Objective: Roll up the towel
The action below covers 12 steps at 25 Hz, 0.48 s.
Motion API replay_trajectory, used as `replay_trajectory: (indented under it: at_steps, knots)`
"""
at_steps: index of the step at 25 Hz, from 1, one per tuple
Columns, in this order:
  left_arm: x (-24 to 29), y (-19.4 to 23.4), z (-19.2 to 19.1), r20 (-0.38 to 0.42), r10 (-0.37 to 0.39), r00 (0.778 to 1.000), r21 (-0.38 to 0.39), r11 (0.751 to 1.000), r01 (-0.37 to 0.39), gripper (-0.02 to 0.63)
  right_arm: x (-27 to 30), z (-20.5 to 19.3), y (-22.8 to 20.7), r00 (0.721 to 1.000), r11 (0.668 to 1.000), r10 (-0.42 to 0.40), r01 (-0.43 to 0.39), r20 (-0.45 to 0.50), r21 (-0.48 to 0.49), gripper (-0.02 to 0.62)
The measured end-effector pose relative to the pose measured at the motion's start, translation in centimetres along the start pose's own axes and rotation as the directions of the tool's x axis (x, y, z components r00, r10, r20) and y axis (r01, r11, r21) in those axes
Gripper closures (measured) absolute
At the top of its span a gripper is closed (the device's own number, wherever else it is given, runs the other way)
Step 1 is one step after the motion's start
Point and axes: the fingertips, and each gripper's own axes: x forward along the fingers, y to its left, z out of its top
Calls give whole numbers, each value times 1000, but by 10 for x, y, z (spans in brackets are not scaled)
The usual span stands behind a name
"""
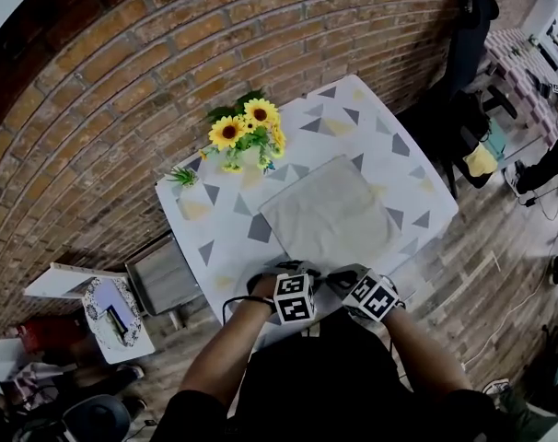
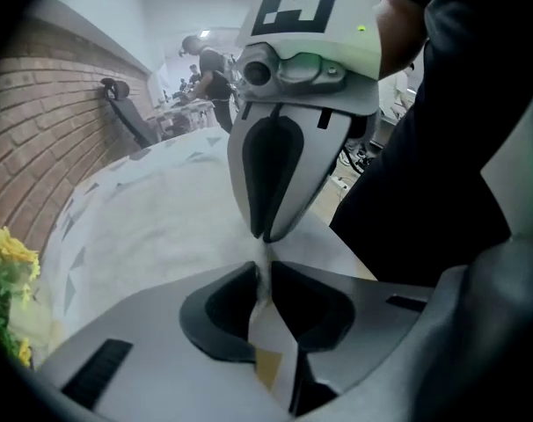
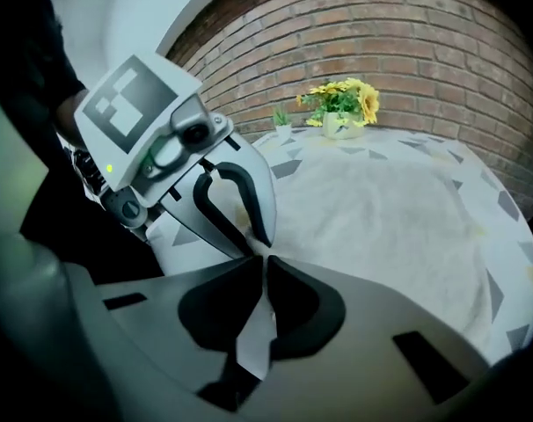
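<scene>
The towel (image 1: 332,215) lies flat and unrolled on the patterned tabletop (image 1: 389,136), its near side at the near edge. The left gripper (image 2: 263,266) and the right gripper (image 3: 265,260) are held side by side there, almost touching. In the left gripper view the jaws are nearly together, with a raised pinch of the towel's near hem clamped between their tips. In the right gripper view the jaws are likewise drawn together on the same hem. Only black-and-white square markers are carried on each gripper's cube.

The whole tabletop is shown only by the head view: a vase of sunflowers (image 1: 247,132) stands toward the far left corner, a small green plant (image 1: 182,176) at the left edge, both apart from the towel. A grey seat (image 1: 164,282) is seen just beside the left edge, and a brick wall (image 1: 122,81) behind the far edge. The flowers are seen against the wall in the right gripper view, while the other end of the room is shown blurred in the left gripper view. Bare cloth lies along the right edge and the far right corner.
</scene>
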Motion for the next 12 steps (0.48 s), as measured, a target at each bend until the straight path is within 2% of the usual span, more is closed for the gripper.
replay_trajectory:
  at_steps: [1,3,7,10,12]
  knots:
    - [0,-1,2,15,-19,1000,-31,999,20,552,-1,0,-2,1000,1000,4,-4,0,13,560]
    - [1,-2,5,53,-72,996,-114,990,78,564,-2,-2,-7,1000,1000,-3,3,-15,18,558]
    - [4,1,5,104,-161,982,-273,944,184,566,3,-4,-16,998,999,-16,18,-55,33,554]
    - [5,7,7,134,-175,975,-331,920,211,565,8,-4,-21,997,999,-19,22,-72,41,551]
    - [3,11,5,127,-161,979,-343,919,196,563,11,-3,-27,996,999,-26,29,-80,41,551]
